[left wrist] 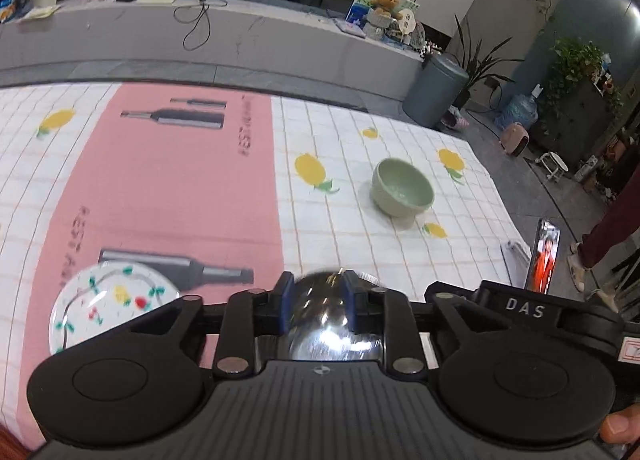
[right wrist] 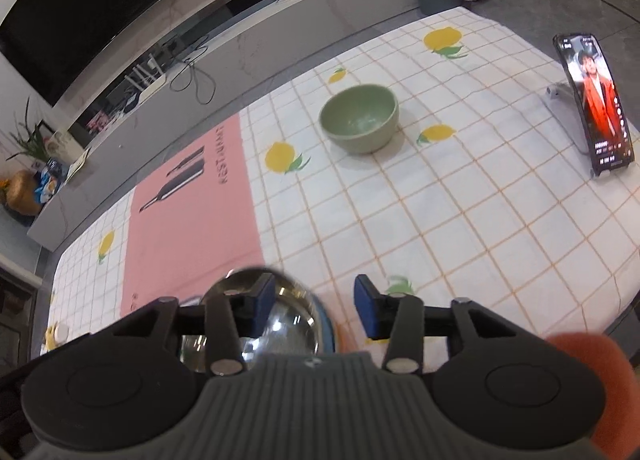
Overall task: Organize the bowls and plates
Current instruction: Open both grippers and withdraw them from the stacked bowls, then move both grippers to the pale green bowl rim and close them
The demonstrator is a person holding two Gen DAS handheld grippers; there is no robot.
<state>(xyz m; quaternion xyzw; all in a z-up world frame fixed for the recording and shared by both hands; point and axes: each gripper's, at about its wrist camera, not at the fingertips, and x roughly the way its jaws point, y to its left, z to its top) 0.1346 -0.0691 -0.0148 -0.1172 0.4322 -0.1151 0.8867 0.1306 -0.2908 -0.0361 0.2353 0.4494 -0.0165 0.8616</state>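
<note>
On the left, a flowered plate (left wrist: 114,306) is lying on the desk's pink mat (left wrist: 168,196). My left claw (left wrist: 316,302) is clenching a shiny steel bowl (left wrist: 332,328) above the desk. My right claw (right wrist: 316,306) is hanging released beside it. Farther right, a green bowl (right wrist: 360,118) is waiting alone. Nothing is stacked yet, I judge.
</note>
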